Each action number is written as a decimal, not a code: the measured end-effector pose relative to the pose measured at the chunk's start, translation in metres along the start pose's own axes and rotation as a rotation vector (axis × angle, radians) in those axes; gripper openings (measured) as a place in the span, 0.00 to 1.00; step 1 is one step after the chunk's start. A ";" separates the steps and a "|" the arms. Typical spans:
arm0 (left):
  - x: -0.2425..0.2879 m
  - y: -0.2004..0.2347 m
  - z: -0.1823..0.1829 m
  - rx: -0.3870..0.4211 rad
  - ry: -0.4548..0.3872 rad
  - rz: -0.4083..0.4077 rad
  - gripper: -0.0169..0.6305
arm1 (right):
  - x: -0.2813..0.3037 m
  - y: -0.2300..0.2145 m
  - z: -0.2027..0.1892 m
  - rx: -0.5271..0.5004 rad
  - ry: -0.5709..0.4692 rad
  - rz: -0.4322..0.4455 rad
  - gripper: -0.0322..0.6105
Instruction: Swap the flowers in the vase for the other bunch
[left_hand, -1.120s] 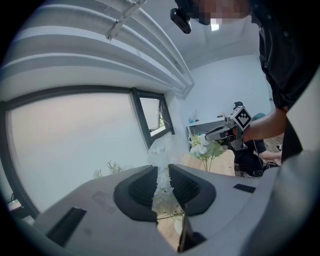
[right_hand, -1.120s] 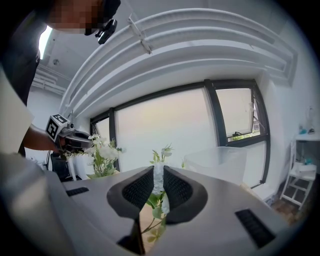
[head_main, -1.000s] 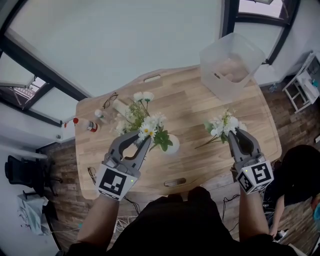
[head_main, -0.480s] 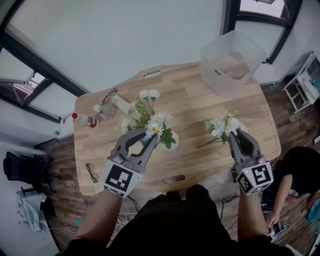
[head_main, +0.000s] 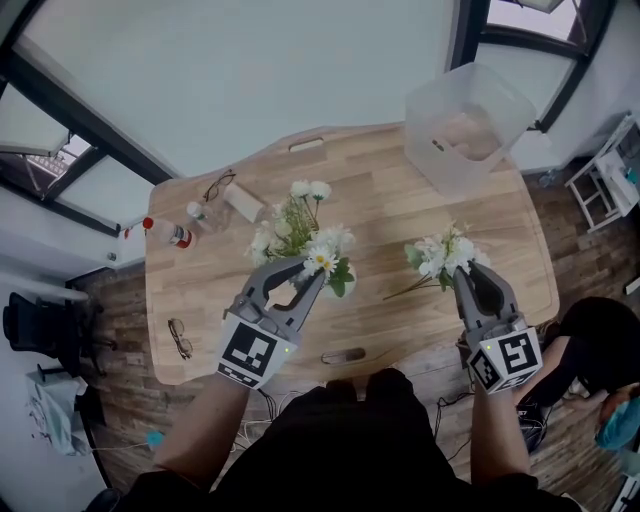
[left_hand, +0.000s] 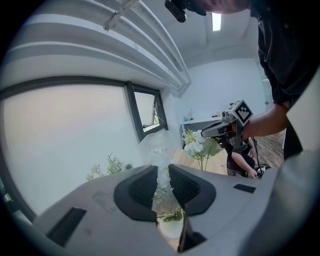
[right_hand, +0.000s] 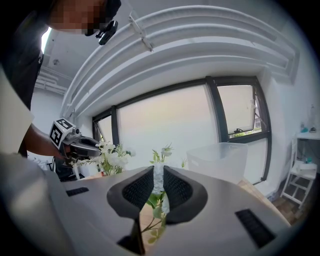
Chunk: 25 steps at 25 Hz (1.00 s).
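Head view: my left gripper (head_main: 295, 275) clamped on daisy bunch (head_main: 300, 225), right above white vase (head_main: 348, 286) on wooden table (head_main: 200, 290). My right gripper (head_main: 470, 272) holds second bunch (head_main: 445, 255) over table's right side.

Left gripper view: jaws narrowly parted, pads pinching daisy bunch; vase just below.

Right gripper view: jaws nearly together, gripping second bunch.

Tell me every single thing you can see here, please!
Light wooden table: one, pale brown, under everything.
Clear plastic bin: one, see-through, far right corner of the table.
Round white vase: one, white, middle of the table.
Vase flower bunch: one, white and green, standing in the vase.
Loose flower bunch: one, white and green, in the right gripper.
Dark eyeglasses: two, far left and near left.
Red-capped bottle: one, left edge.
Left gripper: grey, closed on the vase bunch.
Right gripper: grey, closed on the loose bunch.
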<state>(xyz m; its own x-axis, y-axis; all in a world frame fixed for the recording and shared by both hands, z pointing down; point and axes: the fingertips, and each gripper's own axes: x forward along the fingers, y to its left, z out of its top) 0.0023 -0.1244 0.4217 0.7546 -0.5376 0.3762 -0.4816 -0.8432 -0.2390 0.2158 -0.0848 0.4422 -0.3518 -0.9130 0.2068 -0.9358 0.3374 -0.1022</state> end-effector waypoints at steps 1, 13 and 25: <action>0.000 -0.001 -0.002 -0.001 0.004 -0.002 0.13 | 0.000 -0.001 -0.001 0.001 0.004 -0.002 0.17; 0.007 -0.003 -0.010 0.052 0.040 -0.002 0.13 | -0.001 -0.004 -0.002 0.003 0.006 -0.004 0.17; -0.004 -0.004 -0.003 -0.005 -0.023 0.005 0.16 | -0.008 0.002 0.006 -0.011 -0.013 -0.004 0.17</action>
<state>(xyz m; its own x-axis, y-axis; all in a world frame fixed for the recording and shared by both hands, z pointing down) -0.0002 -0.1191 0.4236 0.7619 -0.5421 0.3544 -0.4879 -0.8403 -0.2365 0.2169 -0.0783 0.4343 -0.3480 -0.9170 0.1948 -0.9373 0.3364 -0.0907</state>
